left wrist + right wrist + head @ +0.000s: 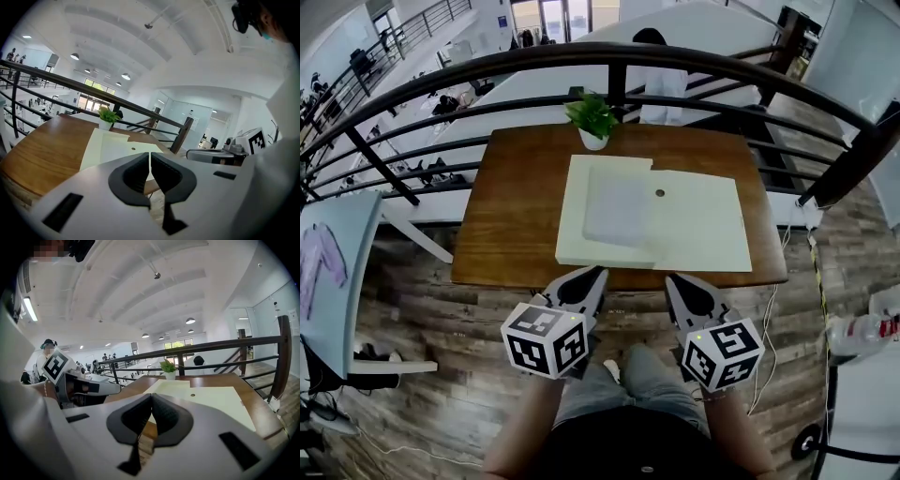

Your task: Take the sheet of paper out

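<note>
A pale cream folder (698, 225) lies flat on the brown wooden table (516, 216), with a small round fastener (659, 193) near its middle. A whitish sheet of paper (617, 206) rests on the folder's left half. The folder also shows ahead in the left gripper view (101, 145) and the right gripper view (211, 399). Both grippers hover side by side just short of the table's near edge, apart from the folder. My left gripper (592, 276) (150, 164) is shut with nothing in it. My right gripper (673, 282) (151, 406) is shut and empty too.
A small potted plant (593, 117) stands at the table's far edge, just behind the folder. A black metal railing (619, 58) curves behind the table, with a drop to a lower floor beyond. Wooden flooring lies under me, and cables run at the right (769, 328).
</note>
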Available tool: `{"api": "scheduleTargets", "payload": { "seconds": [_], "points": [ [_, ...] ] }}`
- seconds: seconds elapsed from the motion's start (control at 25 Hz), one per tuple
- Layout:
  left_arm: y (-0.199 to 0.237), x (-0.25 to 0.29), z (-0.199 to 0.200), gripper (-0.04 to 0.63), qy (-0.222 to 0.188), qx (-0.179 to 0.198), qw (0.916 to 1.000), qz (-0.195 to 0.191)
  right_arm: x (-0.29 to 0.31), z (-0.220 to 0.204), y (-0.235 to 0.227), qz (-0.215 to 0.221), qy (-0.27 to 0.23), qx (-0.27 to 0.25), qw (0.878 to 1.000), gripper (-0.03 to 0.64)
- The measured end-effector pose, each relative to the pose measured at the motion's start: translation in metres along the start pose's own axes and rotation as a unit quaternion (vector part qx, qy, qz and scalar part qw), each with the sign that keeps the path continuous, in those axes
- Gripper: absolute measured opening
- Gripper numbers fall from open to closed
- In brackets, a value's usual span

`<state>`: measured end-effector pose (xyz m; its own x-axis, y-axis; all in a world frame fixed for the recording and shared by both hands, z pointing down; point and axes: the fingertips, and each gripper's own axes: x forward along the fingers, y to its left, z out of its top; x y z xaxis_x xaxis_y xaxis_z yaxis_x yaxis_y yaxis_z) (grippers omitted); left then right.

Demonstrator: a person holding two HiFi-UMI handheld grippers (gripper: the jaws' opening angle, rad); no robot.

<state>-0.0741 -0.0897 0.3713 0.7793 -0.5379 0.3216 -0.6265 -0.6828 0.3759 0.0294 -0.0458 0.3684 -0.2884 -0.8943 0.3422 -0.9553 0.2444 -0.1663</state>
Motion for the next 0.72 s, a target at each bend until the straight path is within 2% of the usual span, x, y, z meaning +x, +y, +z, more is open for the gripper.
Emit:
{"api": "scheduleTargets", "payload": {
  "seconds": [0.28, 0.72],
  "points": [
    [0.019, 0.021, 0.004, 0.025, 0.017, -0.001, 0.9998, 0.010, 0.029, 0.004, -0.027, -0.008, 0.014, 0.009, 1.000, 0.026],
    [0.061, 0.076, 0.021, 0.025, 0.032, -0.022, 0.9983, 0.043, 0.101, 0.014, -0.078, 0.010, 0.050, 0.002, 0.999, 0.026]
  ]
}}
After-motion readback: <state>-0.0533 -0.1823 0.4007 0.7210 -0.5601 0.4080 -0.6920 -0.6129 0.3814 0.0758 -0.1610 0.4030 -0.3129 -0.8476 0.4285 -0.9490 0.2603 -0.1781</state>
